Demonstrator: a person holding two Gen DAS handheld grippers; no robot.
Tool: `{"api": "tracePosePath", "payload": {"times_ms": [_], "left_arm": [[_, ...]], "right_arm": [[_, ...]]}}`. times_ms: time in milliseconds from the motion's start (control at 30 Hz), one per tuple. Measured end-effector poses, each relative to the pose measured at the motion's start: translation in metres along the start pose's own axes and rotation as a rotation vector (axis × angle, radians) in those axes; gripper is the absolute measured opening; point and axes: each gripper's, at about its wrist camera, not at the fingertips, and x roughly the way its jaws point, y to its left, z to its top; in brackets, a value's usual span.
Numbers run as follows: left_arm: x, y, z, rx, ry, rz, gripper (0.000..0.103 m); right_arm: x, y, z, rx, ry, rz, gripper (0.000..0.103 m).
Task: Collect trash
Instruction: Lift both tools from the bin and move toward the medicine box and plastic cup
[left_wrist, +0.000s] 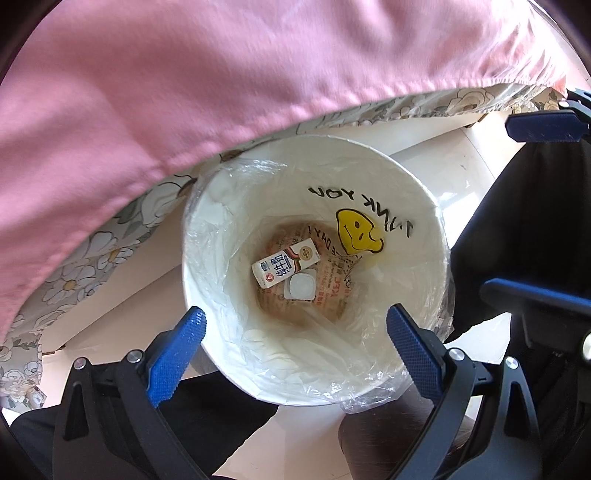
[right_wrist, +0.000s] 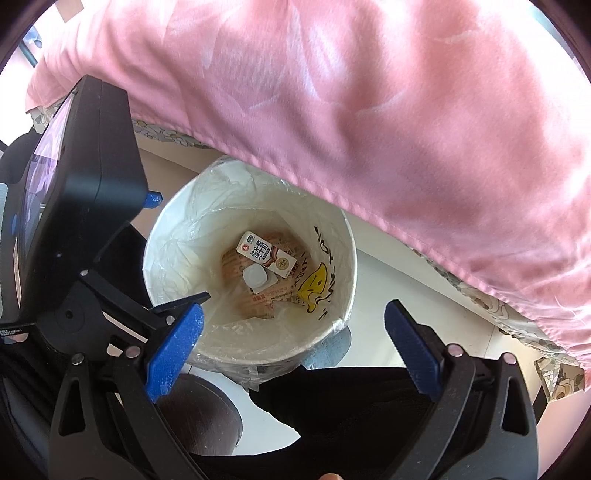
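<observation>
From the left wrist, the left gripper (left_wrist: 295, 328) hangs over the round white trash bin lined with clear plastic (left_wrist: 417, 192), its blue-padded tongs spread wide and holding nothing. At the bin's bottom a white milk carton (left_wrist: 285, 263) touches a small white plastic cup (left_wrist: 301, 287). A pink bedsheet (left_wrist: 221, 74) overhangs the bin's far rim.

From the right wrist, the right gripper (right_wrist: 293, 332) likewise gapes empty above the bin (right_wrist: 347, 236); the carton (right_wrist: 266, 254) and cup (right_wrist: 255, 276) lie inside. The left gripper's black body (right_wrist: 85, 177) blocks the bin's left edge, and the sheet (right_wrist: 369, 110) covers its far rim.
</observation>
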Motion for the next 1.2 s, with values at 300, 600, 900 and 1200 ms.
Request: {"api": "tracePosePath", "payload": {"times_ms": [300, 600, 900, 1200], "left_arm": [[-0.029, 0.007, 0.000, -0.036, -0.065, 0.032, 0.099], [-0.071, 0.019, 0.001, -0.082, -0.172, 0.078, 0.099], [-0.135, 0.028, 0.011, -0.126, -0.314, 0.143, 0.099], [-0.191, 0.036, 0.019, -0.179, -0.446, 0.205, 0.099]], "right_arm": [[-0.027, -0.006, -0.004, 0.024, -0.077, -0.005, 0.096], [-0.073, -0.016, -0.003, 0.058, -0.262, 0.031, 0.096], [-0.116, -0.030, 0.014, 0.122, -0.392, 0.044, 0.096], [-0.148, -0.038, 0.031, 0.140, -0.490, 0.047, 0.096]]}}
